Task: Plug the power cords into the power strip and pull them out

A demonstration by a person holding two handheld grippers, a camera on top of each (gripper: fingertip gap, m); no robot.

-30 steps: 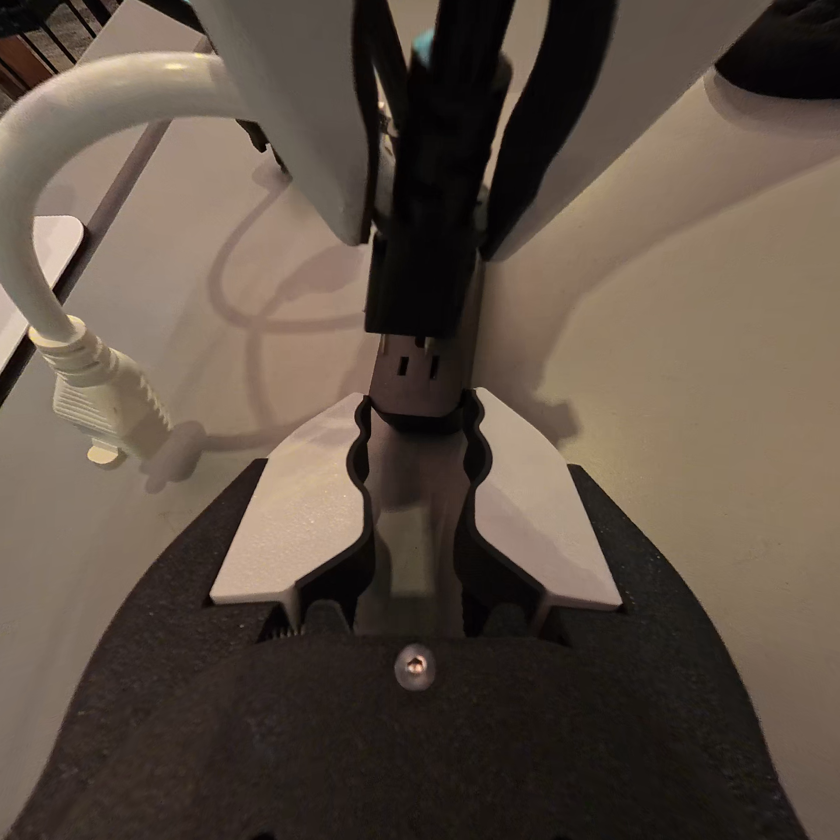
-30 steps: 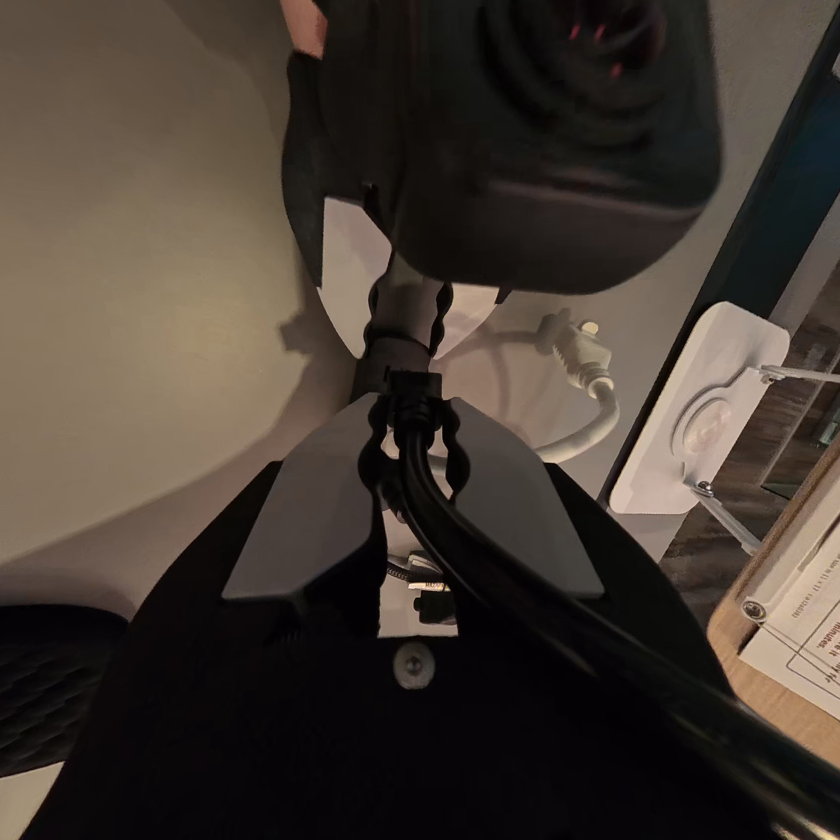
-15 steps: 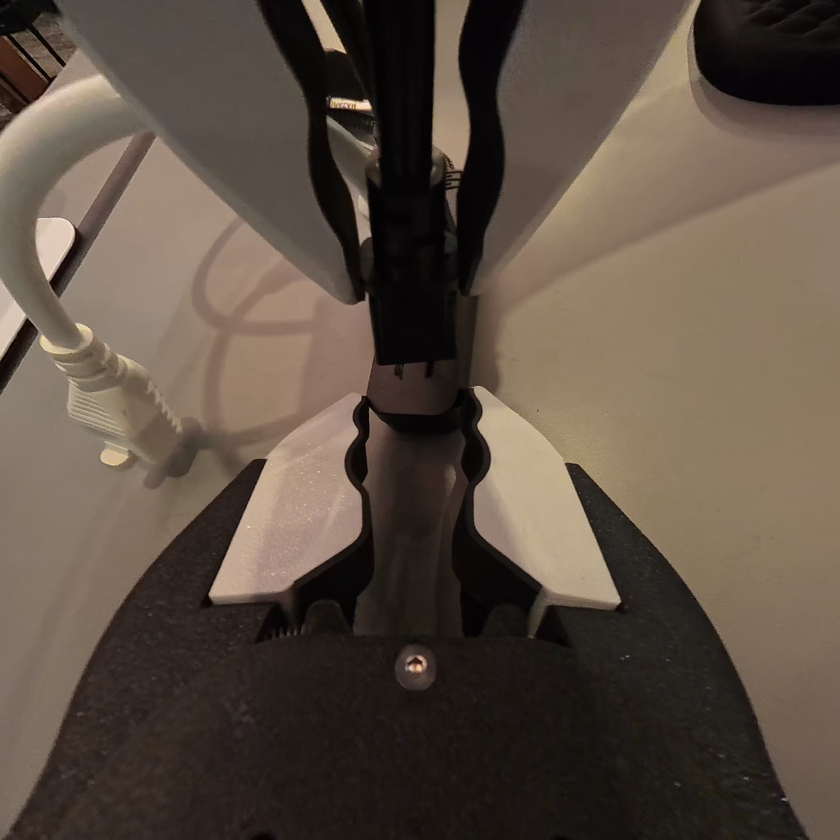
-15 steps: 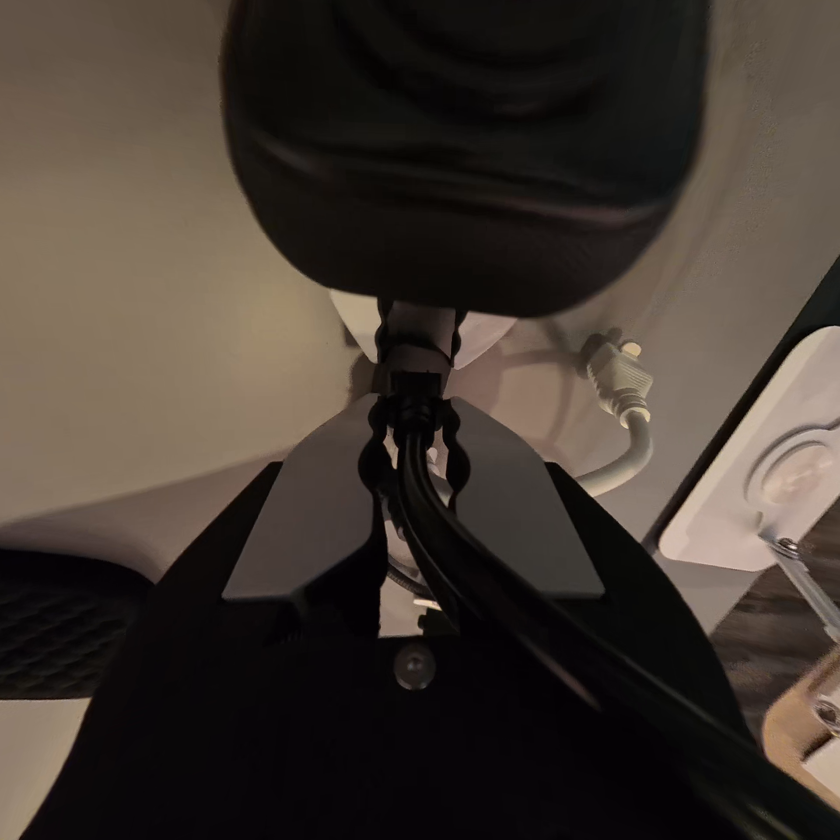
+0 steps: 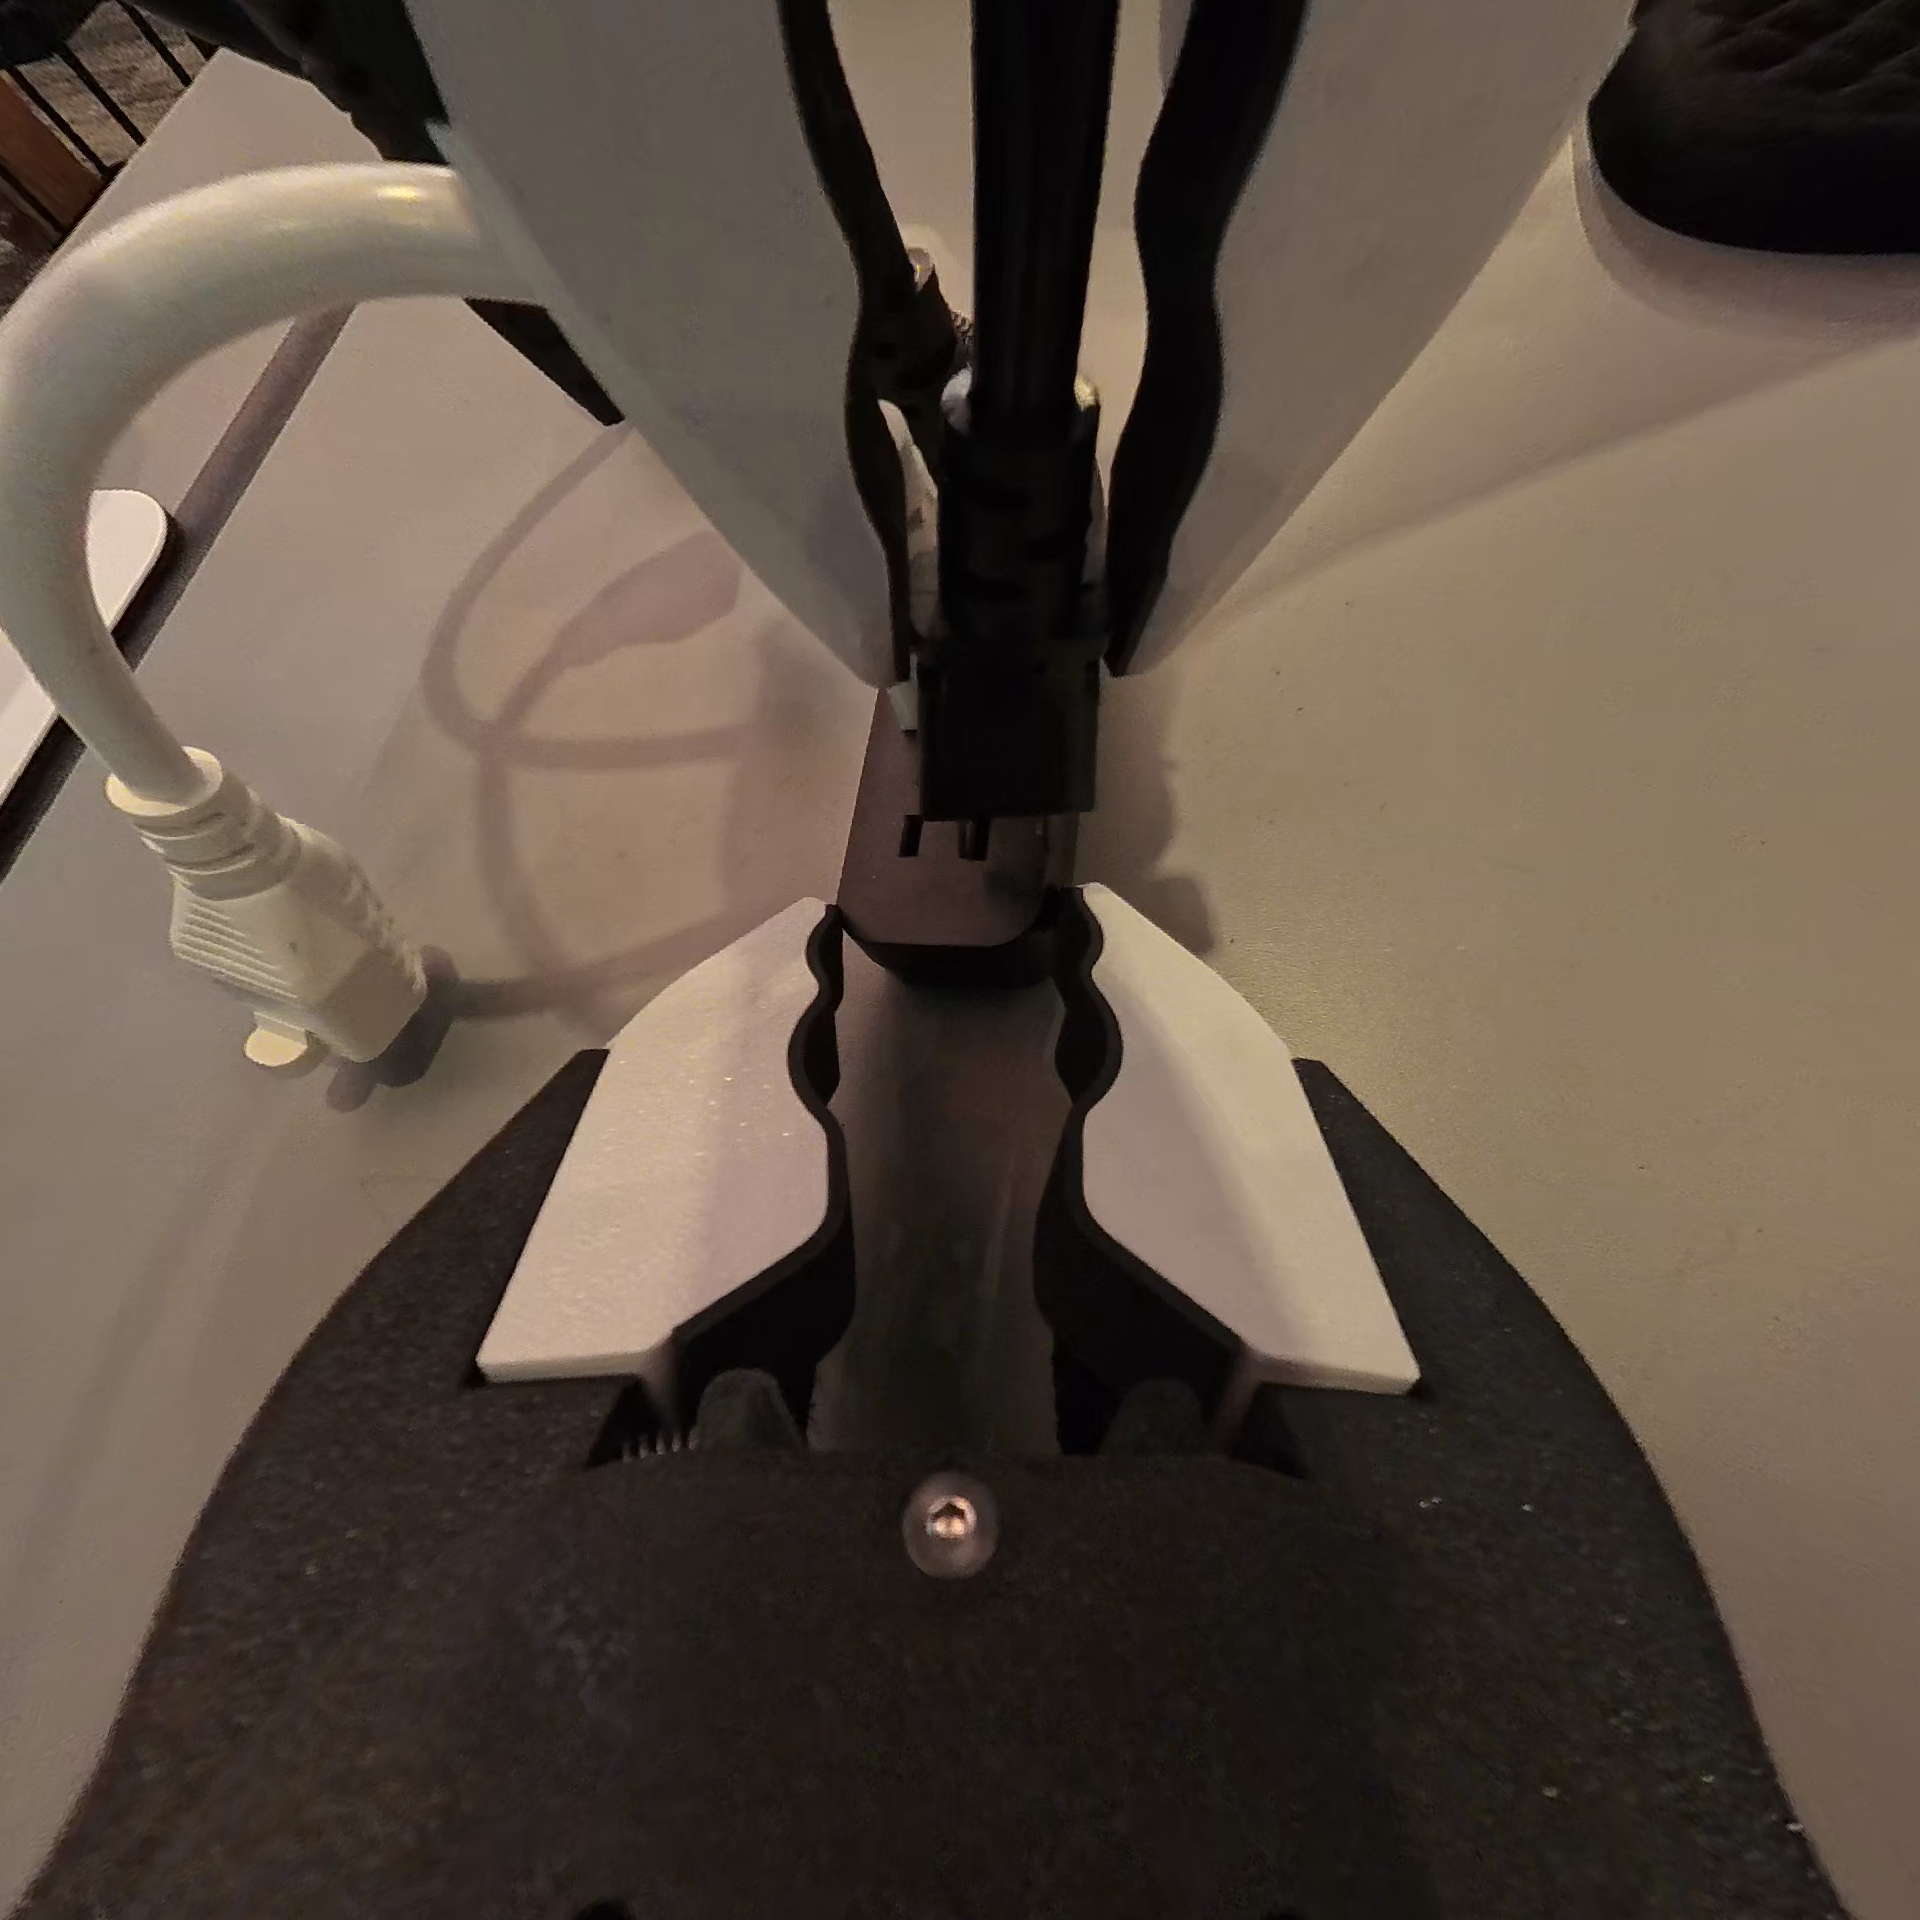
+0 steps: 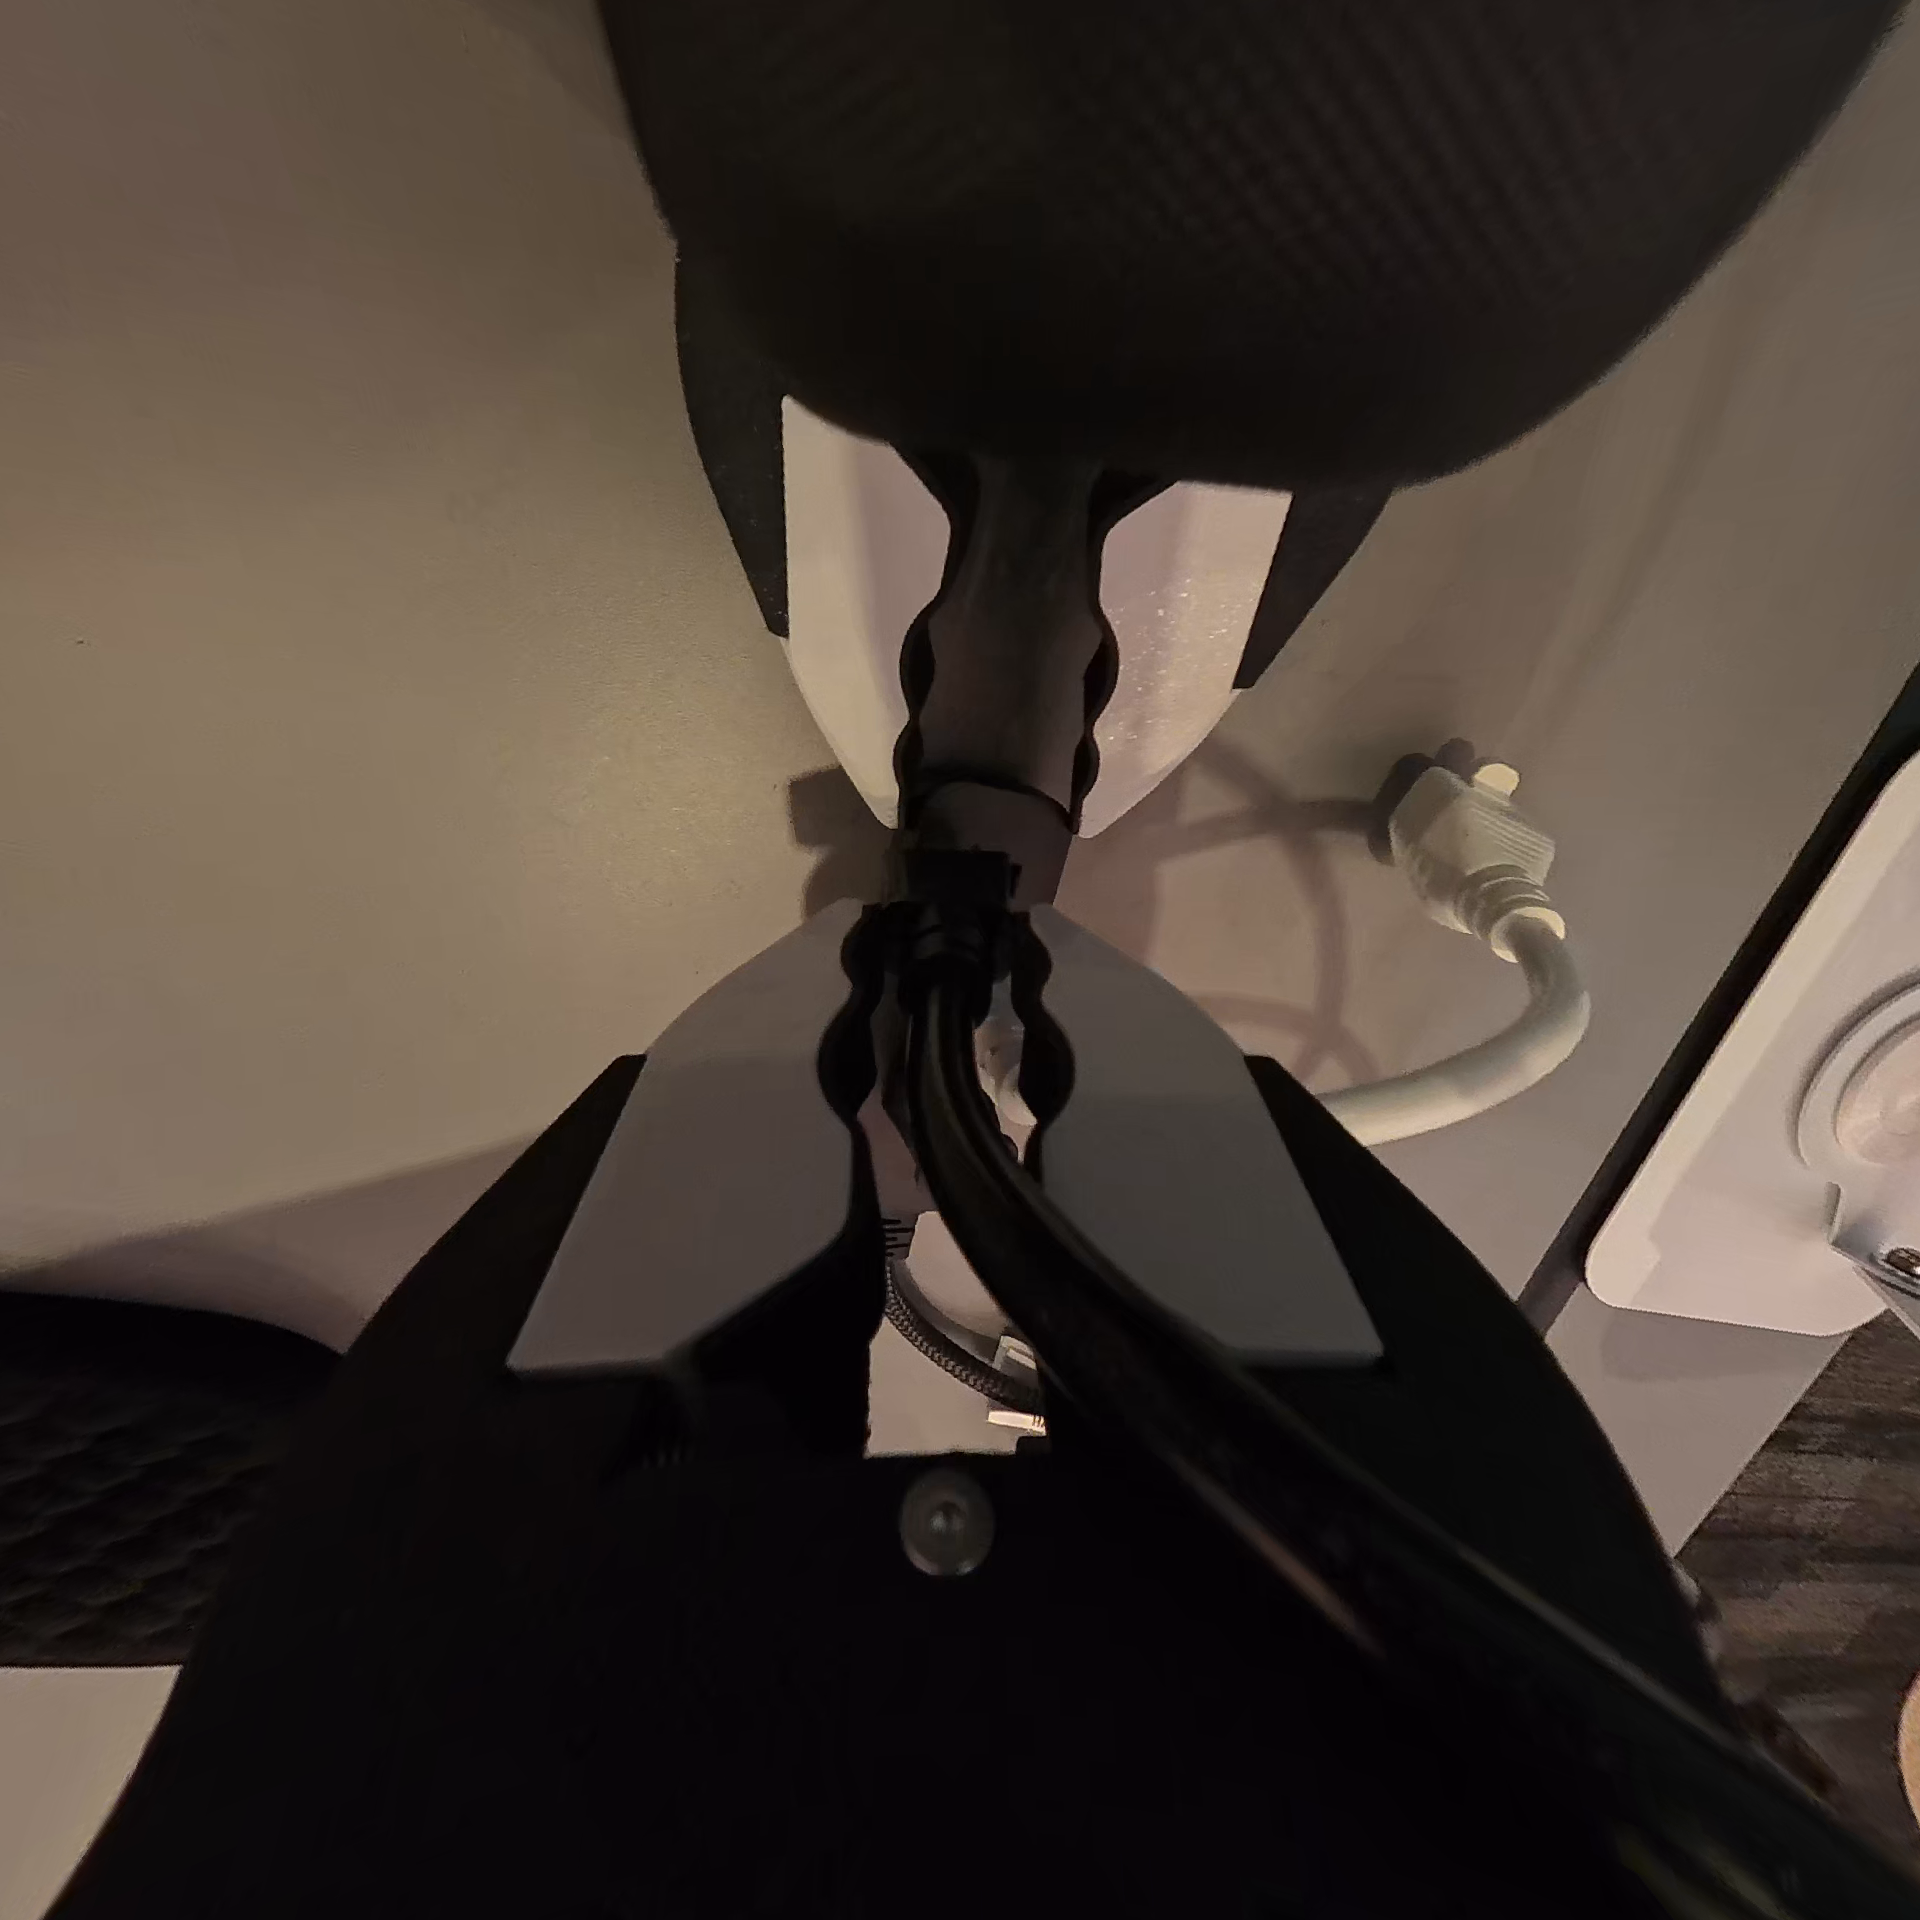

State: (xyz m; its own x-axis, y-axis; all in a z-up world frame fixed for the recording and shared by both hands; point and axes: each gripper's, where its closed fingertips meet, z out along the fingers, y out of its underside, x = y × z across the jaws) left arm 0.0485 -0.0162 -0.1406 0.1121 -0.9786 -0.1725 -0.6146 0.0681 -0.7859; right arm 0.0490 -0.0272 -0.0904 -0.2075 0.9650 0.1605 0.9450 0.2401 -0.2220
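- On the pale matte tabletop (image 5: 1507, 935), my left gripper (image 5: 951, 925) is clamped narrow around the grey, slim power strip (image 5: 951, 883), whose end sticks out past the fingertips toward 12 o'clock.
- In the left wrist view, the black moulded plug (image 5: 1013, 727) sits at 12 o'clock from my fingertips, its two prongs just entering the slots on the strip's face; a thin gap shows between plug body and strip.
- My right gripper (image 6: 940, 935) is closed tight on that same black plug, seen in the right wrist view with its black power cord (image 6: 1091, 1195) running back between the fingers toward 5 o'clock.
- The two grippers face each other tip to tip, the plug and strip meeting between them.
- A white power cord with a ribbed white plug (image 5: 291, 956) lies loose on the table at 9 o'clock in the left wrist view, prongs touching the surface, well apart from the strip.
- A white rounded plate (image 6: 1766, 1091) sits beyond the table edge at 3 o'clock in the right wrist view.
- A dark textured pad (image 6: 125, 1475) lies at 8 o'clock there.
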